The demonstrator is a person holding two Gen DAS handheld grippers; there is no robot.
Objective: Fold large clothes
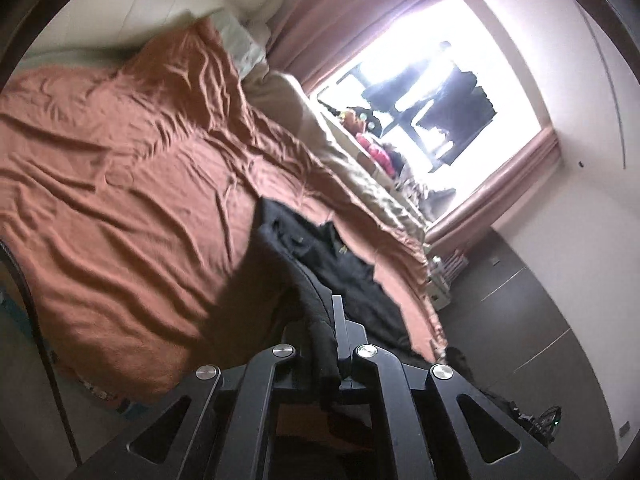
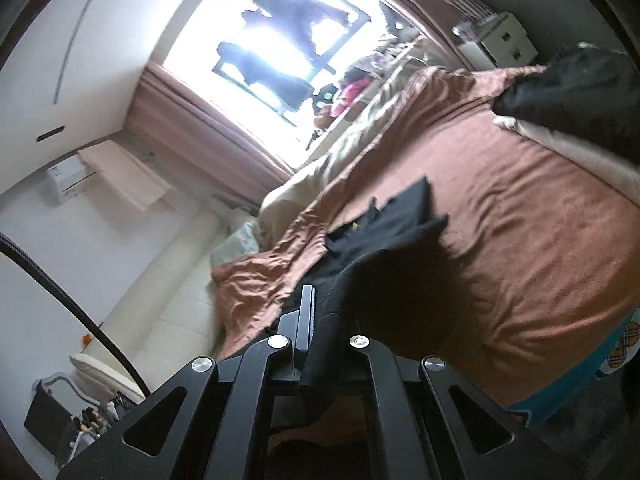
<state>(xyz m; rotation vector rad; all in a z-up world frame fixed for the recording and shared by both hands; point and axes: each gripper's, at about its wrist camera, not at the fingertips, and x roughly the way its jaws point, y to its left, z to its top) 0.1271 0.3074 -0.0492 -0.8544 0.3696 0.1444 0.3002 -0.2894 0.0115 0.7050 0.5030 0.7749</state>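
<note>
A black garment [image 1: 332, 256] hangs over the rust-brown bedspread [image 1: 132, 184], lifted at two points. My left gripper [image 1: 326, 312] is shut on one edge of it, the cloth pinched between the fingers and drooping down over them. In the right wrist view the same black garment [image 2: 396, 232] stretches away from my right gripper [image 2: 320, 308], which is shut on another edge of it. Part of the cloth still trails on the bedspread [image 2: 540, 216]. The garment's shape is hidden in folds.
A beige quilt [image 1: 360, 168] lies bunched along the bed's window side. Pink curtains [image 1: 352, 12] frame a bright window [image 1: 440, 80] with dark clothes hanging outside. A black sleeve [image 2: 580, 88] reaches in at the right. A white cabinet [image 2: 500, 40] stands beyond the bed.
</note>
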